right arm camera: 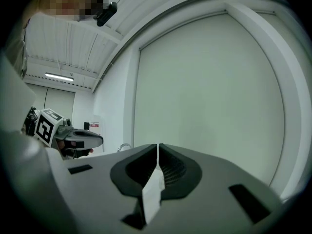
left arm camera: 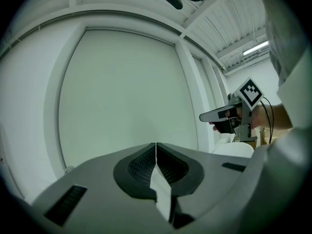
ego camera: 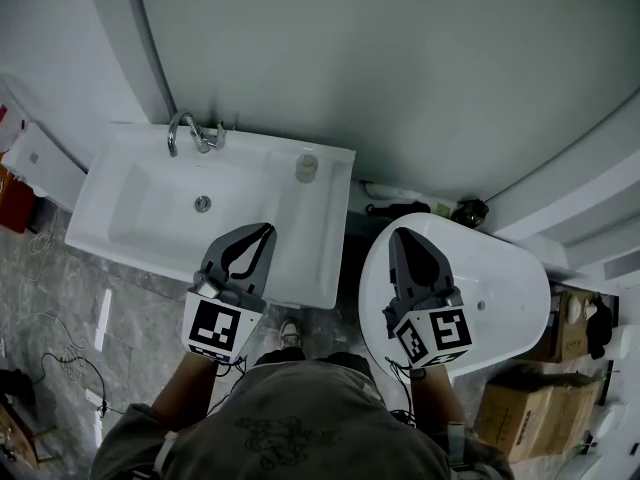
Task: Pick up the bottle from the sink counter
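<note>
A small pale bottle (ego camera: 306, 167) stands upright on the right side of the white sink counter (ego camera: 310, 238), seen from above in the head view. My left gripper (ego camera: 262, 231) hovers over the counter's front part, short of the bottle, jaws shut and empty. My right gripper (ego camera: 407, 236) hangs over the white toilet (ego camera: 500, 288), also shut with nothing held. In the left gripper view the shut jaws (left arm camera: 156, 145) point at a pale wall panel; the bottle is hidden there. The right gripper view shows shut jaws (right arm camera: 158, 146) facing the same wall.
A chrome faucet (ego camera: 190, 133) stands at the back of the basin (ego camera: 160, 203). Cables lie on the grey floor (ego camera: 60, 308) at left. Cardboard boxes (ego camera: 520, 408) sit at the lower right. A red object (ego camera: 12, 198) is at the far left.
</note>
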Motion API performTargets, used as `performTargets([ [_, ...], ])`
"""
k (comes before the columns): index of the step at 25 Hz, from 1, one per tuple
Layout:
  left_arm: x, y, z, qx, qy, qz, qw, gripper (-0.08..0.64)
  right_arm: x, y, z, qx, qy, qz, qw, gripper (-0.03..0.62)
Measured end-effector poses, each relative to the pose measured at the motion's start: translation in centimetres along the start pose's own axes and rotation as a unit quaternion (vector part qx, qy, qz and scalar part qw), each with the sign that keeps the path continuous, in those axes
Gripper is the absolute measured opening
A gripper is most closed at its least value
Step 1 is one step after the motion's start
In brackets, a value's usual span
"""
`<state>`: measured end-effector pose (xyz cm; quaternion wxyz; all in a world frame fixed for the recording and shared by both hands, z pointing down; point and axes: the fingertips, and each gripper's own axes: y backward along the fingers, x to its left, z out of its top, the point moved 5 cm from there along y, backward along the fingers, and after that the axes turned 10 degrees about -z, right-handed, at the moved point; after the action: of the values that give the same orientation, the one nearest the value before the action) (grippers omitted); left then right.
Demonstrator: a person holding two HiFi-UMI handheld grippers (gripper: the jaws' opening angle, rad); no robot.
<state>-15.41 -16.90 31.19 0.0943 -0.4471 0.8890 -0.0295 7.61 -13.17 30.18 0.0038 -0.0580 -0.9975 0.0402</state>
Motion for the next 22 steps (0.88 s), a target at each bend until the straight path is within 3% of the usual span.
performTargets([
  [8, 2.4, -2.1, -1.0, -0.001, 0.009, 0.005, 0.9999, 0.018, -0.2, -2.6, -0.5, 0.014, 0.007, -0.001, 1.000, 0.034],
  [22, 3.5, -6.9, -1.3, -0.001, 0.027, 0.036, 0.9990, 0.020, -1.8, -7.0, -1.7, 0.037, 0.010, 0.052, 0.998, 0.032],
])
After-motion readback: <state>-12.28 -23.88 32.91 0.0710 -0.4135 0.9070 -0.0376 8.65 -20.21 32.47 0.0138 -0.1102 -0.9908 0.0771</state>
